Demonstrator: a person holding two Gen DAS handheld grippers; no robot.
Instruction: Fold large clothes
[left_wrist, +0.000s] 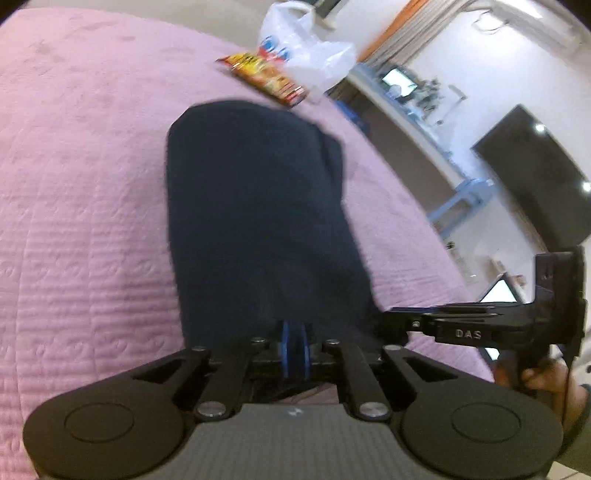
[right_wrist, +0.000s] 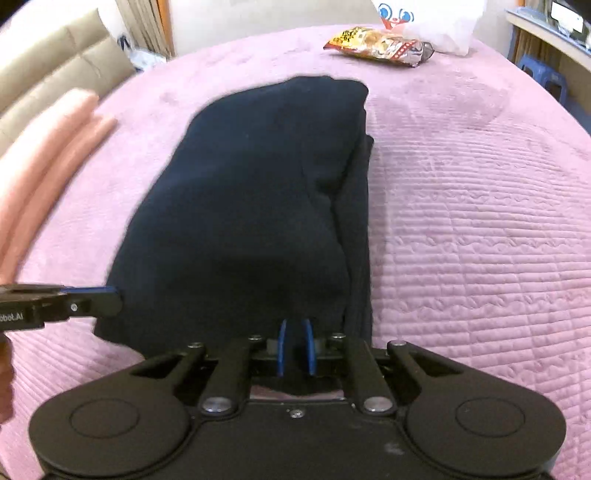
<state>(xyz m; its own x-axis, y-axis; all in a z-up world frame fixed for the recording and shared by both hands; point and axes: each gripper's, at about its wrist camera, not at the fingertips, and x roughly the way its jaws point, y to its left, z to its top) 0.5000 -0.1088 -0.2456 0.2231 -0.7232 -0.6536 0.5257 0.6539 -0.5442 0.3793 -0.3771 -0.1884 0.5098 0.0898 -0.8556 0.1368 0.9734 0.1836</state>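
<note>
Two grippers are pinching the near edge of a folded dark navy garment (right_wrist: 251, 192) lying on a pink quilted bedspread (right_wrist: 480, 221).

The garment's long axis is running away from both cameras toward a snack packet (right_wrist: 376, 46) and a white plastic bag (right_wrist: 436, 22) at the far side. The right gripper (right_wrist: 294, 345) and the left gripper (left_wrist: 294, 347) are each holding their blue fingers nearly together, clamped on the cloth's near hem, side by side.

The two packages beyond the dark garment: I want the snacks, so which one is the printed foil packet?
The snack packet, yellow and red, lies flat on the pink bedspread, nearer the dark garment. The white plastic bag stands behind it.
</note>
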